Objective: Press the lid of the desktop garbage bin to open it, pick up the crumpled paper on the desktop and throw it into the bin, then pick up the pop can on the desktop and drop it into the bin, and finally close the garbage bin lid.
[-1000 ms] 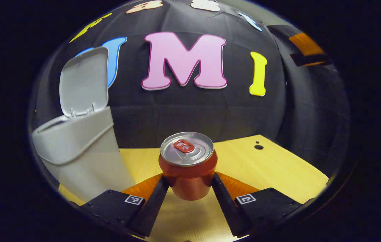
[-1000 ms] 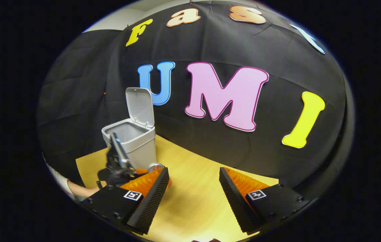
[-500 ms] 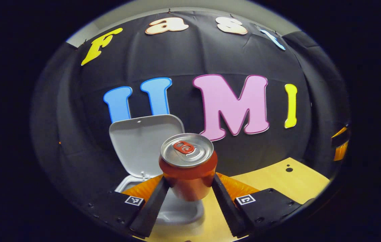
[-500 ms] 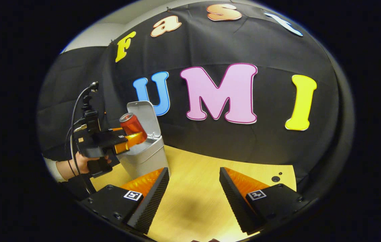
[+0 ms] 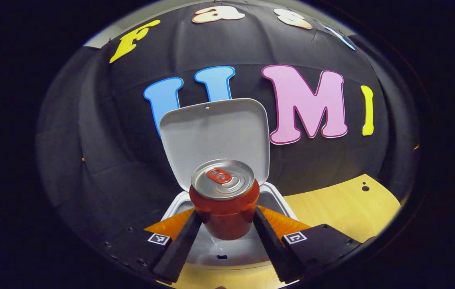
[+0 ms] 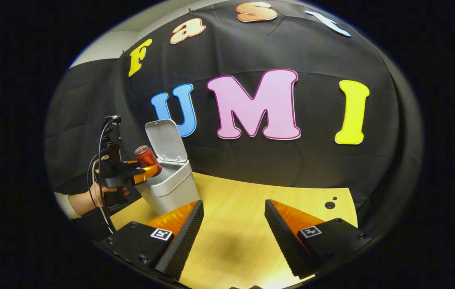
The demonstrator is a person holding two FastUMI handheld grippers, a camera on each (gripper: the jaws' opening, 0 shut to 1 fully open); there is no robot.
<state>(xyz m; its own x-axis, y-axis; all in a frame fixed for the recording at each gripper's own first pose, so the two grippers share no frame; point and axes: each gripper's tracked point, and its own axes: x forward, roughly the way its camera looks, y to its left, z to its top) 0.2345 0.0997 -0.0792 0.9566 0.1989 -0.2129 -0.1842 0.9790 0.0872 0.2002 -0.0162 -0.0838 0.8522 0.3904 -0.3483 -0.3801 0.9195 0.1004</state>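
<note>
Clamped between both fingers of the left gripper point(image 5: 225, 224): the pop can point(image 5: 224, 196), upright, poised over the open mouth of the garbage bin point(image 6: 169, 188), apparently for the drop. Beyond it, lid point(image 5: 215, 138) tipped back against the booth wall, bin interior too hidden to tell whether the paper lies inside. Right gripper point(image 6: 231, 228) spread wide, holding nothing, low over the wooden desktop point(image 6: 251, 200).

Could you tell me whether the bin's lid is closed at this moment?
No, the lid stands up open behind the can, which the left gripper holds over the bin.
</note>
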